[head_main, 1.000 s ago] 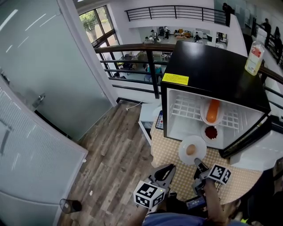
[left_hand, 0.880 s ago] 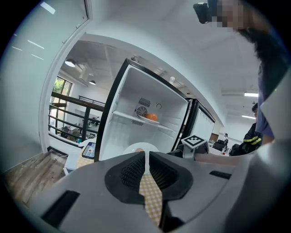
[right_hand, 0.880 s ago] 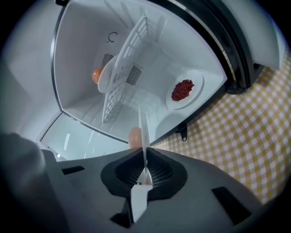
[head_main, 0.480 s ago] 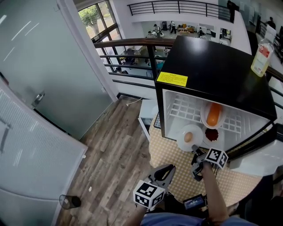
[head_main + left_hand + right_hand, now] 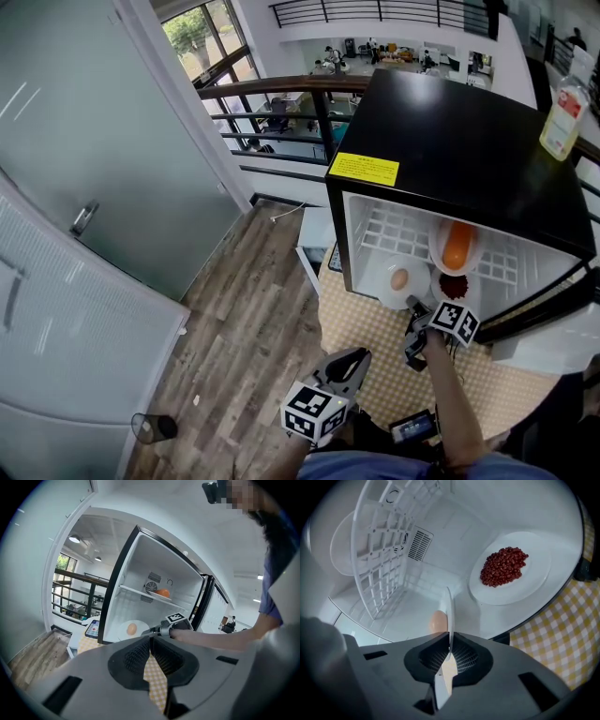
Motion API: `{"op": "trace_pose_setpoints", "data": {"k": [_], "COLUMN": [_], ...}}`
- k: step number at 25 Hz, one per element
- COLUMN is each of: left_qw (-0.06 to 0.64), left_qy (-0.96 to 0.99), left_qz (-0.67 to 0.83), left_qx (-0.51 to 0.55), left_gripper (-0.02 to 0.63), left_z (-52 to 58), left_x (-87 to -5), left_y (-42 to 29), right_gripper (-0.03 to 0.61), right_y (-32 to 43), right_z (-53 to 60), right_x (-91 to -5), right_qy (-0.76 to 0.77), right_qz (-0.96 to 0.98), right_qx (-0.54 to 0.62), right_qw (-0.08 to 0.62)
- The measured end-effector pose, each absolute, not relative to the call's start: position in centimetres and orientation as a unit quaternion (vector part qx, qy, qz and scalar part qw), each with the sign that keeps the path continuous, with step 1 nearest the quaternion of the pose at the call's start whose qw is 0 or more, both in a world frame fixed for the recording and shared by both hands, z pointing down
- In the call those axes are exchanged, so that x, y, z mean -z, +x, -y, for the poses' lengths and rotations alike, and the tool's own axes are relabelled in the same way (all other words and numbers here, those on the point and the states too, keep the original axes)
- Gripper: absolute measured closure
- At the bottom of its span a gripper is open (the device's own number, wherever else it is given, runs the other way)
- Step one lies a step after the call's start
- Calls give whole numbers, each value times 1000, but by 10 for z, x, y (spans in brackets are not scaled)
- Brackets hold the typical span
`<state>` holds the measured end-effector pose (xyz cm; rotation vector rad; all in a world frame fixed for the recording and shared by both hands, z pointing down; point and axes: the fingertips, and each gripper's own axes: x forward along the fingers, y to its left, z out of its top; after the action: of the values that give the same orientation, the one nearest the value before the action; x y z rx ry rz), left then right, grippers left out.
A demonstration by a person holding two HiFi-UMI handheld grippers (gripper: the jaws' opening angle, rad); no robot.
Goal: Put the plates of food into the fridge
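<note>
Egg plate [image 5: 449,611] seen edge-on, egg half hidden behind rim. Right tool [image 5: 413,306] clenched on that rim, plate inside fridge [image 5: 450,159] beside bean plate [image 5: 454,286]. Left tool [image 5: 354,360] clenched, empty.

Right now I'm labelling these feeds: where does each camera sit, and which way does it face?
Head view: on the person's head, looking steeply down at the open fridge; left gripper, right gripper and right forearm show.
Left gripper view: on that gripper, facing the fridge front; its shut, empty fingers show.
Right gripper view: on that gripper, facing into the fridge; fingers clamped on the egg plate's rim.
Shared: all show the egg plate.
</note>
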<state>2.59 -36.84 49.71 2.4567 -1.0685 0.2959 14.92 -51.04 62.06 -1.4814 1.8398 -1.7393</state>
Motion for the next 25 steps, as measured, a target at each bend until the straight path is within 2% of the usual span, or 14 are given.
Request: {"op": "trace_pose_setpoints", "data": {"k": [12, 25], "left_qw": [230, 231], "left_qy": [881, 869], "left_qz": [398, 423], "left_qx": [-111, -113], "left_gripper": [580, 580], "left_z": [362, 354], "left_x": [-505, -505], "left_y": [12, -10], "right_gripper": [540, 491], "right_y": [145, 153], "right_z": [542, 570], "right_x": [-626, -630], "right_qy": [-544, -593], "right_qz": [-645, -676], "right_qx": [532, 437], "right_qw": [70, -25]}}
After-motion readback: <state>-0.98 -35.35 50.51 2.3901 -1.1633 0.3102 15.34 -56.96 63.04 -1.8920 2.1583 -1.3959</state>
